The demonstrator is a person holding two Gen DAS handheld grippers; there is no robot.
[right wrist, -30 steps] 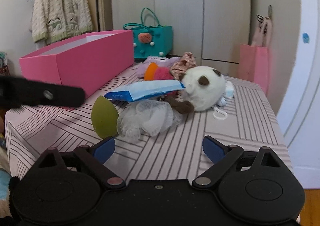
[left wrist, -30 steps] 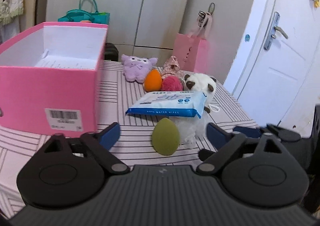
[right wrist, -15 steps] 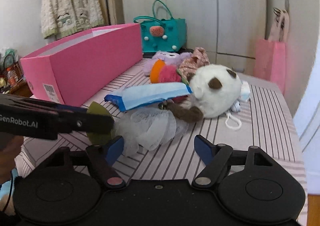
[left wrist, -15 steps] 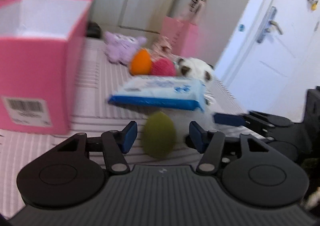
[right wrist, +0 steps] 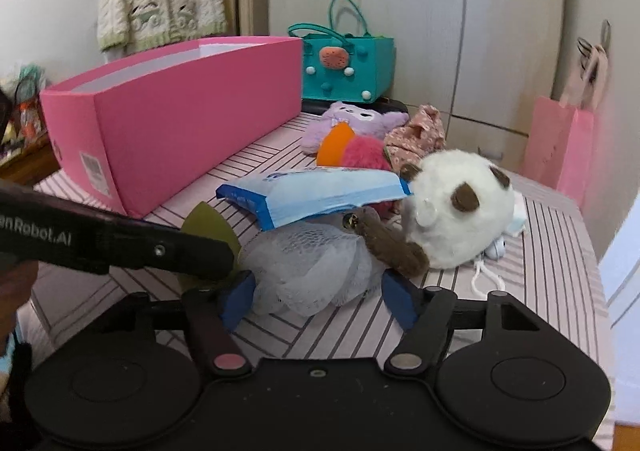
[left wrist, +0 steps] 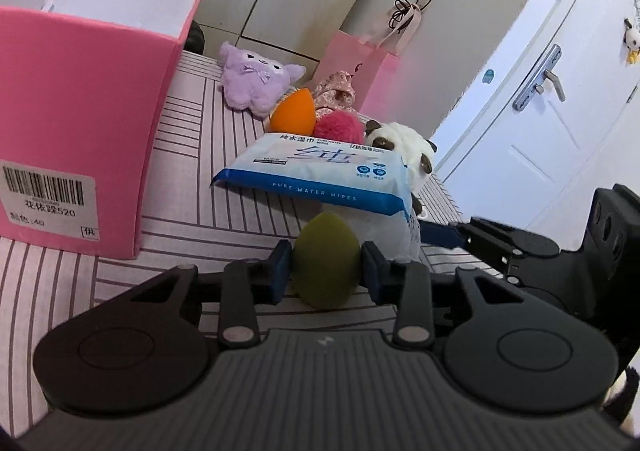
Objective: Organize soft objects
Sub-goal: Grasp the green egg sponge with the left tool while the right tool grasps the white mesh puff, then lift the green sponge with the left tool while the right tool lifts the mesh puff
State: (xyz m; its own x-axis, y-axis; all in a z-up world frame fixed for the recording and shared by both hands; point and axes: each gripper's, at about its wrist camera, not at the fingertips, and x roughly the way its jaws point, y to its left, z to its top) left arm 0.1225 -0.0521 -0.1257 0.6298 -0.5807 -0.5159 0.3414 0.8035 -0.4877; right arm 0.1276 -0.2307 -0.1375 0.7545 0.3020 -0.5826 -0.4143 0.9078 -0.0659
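Soft objects lie in a pile on the pink striped table top [left wrist: 224, 155], all to the right of one tall pink cardboard box [left wrist: 76, 99] with a barcode label. Counted: two egg-shaped makeup sponges, one olive green [left wrist: 325, 263] and one orange [left wrist: 293, 112]; one purple plush toy [left wrist: 256, 81]; one floral fabric piece [left wrist: 335, 91]; one fuzzy magenta ball [left wrist: 339, 126]; one white plush panda with brown ears [right wrist: 460, 211]; one white mesh bath pouf [right wrist: 308, 271]; and one blue pack of water wipes [left wrist: 320, 171], resting on top of the pile.

The left gripper [left wrist: 325, 271] has its jaws closing on the olive green sponge, which stands between the blue pads [left wrist: 280, 271] just right of the box's near corner; the pads look to be touching its sides. The right gripper [right wrist: 318, 299] is spread apart with the mesh pouf between its fingers; whether they touch it is hard to tell.

In the right wrist view, the left gripper's black finger covers most of the olive sponge. The wipes pack hides part of the magenta ball and panda. The box's inside is only partly visible.
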